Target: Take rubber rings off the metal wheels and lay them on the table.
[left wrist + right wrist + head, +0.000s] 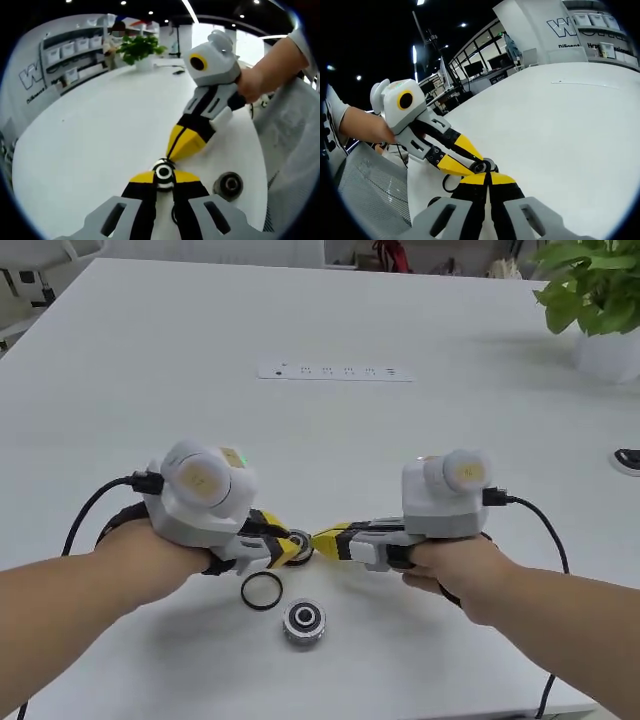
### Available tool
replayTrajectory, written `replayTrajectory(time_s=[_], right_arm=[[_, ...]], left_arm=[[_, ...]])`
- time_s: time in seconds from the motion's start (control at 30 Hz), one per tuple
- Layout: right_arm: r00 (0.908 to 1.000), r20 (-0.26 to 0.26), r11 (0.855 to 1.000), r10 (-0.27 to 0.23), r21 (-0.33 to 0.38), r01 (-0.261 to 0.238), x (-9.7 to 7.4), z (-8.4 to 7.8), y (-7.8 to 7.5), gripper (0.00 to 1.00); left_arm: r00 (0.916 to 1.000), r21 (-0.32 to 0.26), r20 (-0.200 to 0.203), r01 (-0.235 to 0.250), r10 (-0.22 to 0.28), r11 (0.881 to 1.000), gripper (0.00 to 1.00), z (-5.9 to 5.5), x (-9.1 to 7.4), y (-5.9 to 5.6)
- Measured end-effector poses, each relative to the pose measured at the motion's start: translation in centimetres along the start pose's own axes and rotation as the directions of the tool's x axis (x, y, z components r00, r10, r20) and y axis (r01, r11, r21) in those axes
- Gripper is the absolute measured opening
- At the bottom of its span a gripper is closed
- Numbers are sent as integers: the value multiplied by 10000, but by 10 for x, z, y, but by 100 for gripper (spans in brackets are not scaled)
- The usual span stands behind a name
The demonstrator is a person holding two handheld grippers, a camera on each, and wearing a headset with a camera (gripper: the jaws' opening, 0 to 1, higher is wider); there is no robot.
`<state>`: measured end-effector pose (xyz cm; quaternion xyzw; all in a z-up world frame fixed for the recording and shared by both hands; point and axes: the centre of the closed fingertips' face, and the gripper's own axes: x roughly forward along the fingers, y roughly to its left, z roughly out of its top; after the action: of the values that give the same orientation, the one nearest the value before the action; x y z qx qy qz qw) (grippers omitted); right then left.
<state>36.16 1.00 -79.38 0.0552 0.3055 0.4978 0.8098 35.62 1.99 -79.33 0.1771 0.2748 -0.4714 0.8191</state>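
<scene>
Your left claw [288, 549] clenched on one metal wheel [298, 544]; your right claw [322, 540] pinched closed, tips touching that wheel; second wheel [303, 622] and one loose rubber ring [261, 591] lying on the surface [320, 440]

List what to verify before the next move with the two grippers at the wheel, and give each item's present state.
1. Hold of the left gripper on the held wheel: ok, its jaws are closed on the wheel's two sides.
2. Tips of the right gripper at that wheel's rim: ok, they meet it.
3. Rubber pinched by the right gripper: cannot tell, the contact is too small to read.
4. The loose ring flat on the table: ok.
5. The second wheel out of the grippers' way: ok, it lies apart, nearer the person.
</scene>
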Motion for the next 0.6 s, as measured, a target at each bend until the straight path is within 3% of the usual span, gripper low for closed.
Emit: replayTrajectory(time_s=[0.6], right_arm=[[9993, -128, 9980, 347, -517, -353, 3, 1, 12, 0]], left_arm=[[10000, 185, -51, -9, 10, 9998, 11, -1, 1, 1]])
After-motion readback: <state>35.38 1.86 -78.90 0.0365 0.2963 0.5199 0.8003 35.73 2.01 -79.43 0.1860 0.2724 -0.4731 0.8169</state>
